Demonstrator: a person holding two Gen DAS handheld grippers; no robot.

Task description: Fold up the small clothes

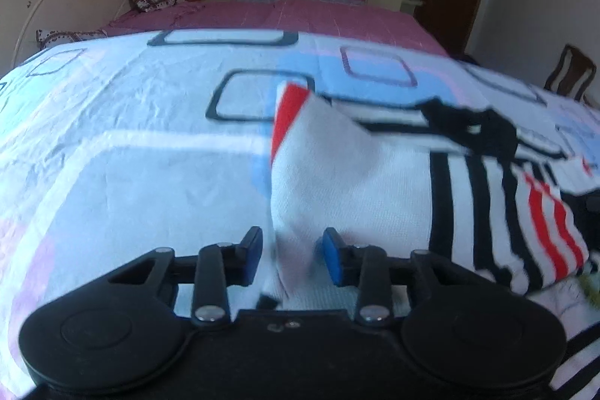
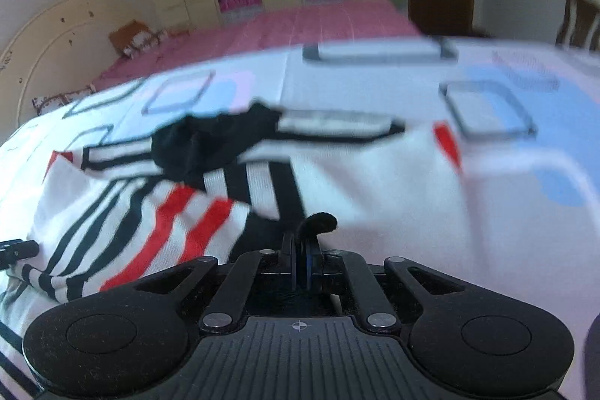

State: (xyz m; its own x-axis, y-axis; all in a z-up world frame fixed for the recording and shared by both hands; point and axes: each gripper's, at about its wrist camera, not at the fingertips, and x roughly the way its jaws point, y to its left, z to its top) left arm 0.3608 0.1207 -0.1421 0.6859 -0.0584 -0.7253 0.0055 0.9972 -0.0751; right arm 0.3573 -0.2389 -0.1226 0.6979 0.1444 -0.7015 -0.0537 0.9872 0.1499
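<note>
cloth of a small white shirt (image 1: 337,182) with black and red stripes is seen lying on a patterned bedsheet (image 1: 131,137), just ahead of both pairs of fingers. in the left wrist view, a raised fold of the white fabric runs down between the blue pads of the left gripper (image 1: 294,255); the pads are set apart on either side of it, and whether they actually press on the cloth cannot be told. the red-edged sleeve end stands up beyond the left fingertips, and the striped part is spread to the right of them. a black collar (image 1: 472,126) is seen further ahead and to the right.

in the right wrist view, the fingers of the right gripper (image 2: 302,261) are pressed together, and a small black bit of the garment's edge is pinched between them, curling up just above the tips. the striped body of the shirt lies to the left of these fingers, plain white fabric ahead and to the right. the picture is blurred.
</note>
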